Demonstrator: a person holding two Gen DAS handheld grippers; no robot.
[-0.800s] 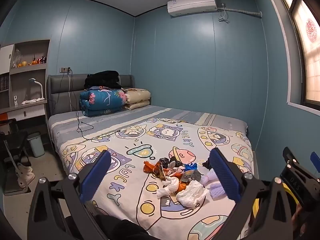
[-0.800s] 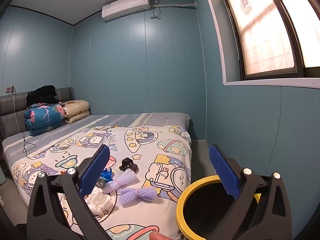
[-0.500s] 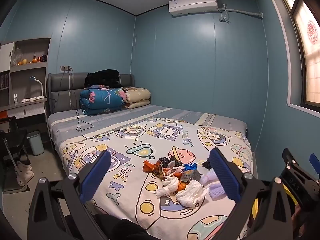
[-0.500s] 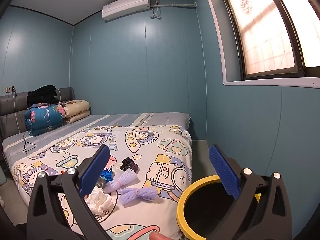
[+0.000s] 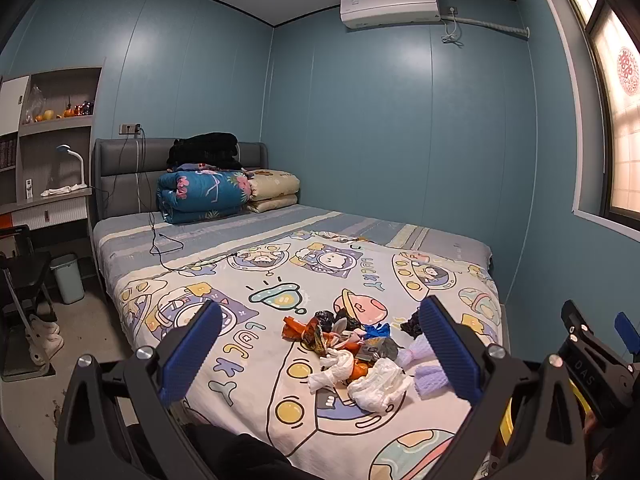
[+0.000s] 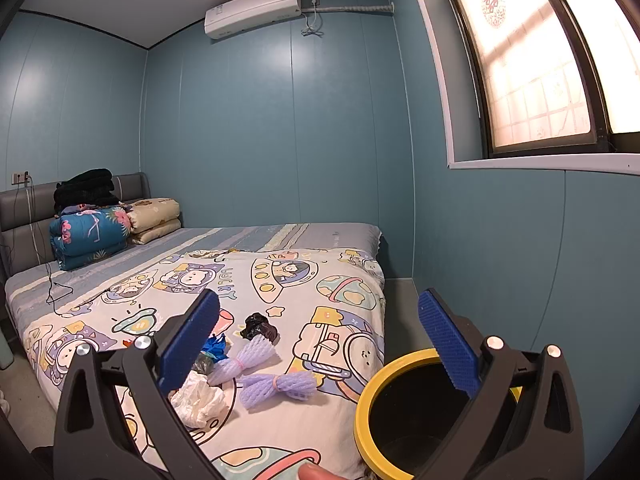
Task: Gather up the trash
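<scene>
Nothing has moved since 0.8 s ago: left gripper [image 5: 320, 350] and right gripper [image 6: 318, 340] wide open, empty; trash pile [image 5: 352, 354] lower centre untouched, bin [image 6: 400, 412] waiting.

open bedspread [image 5: 280, 280] around trash pile [image 5: 352, 352] | bin [image 6: 368, 404] at bedside

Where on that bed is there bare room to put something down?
Bare quilt lies between the trash pile and the folded bedding, apart from a black cable. It is crowded near the foot, where wrappers, tissues and purple foam nets cluster beside the yellow-rimmed bin.
</scene>
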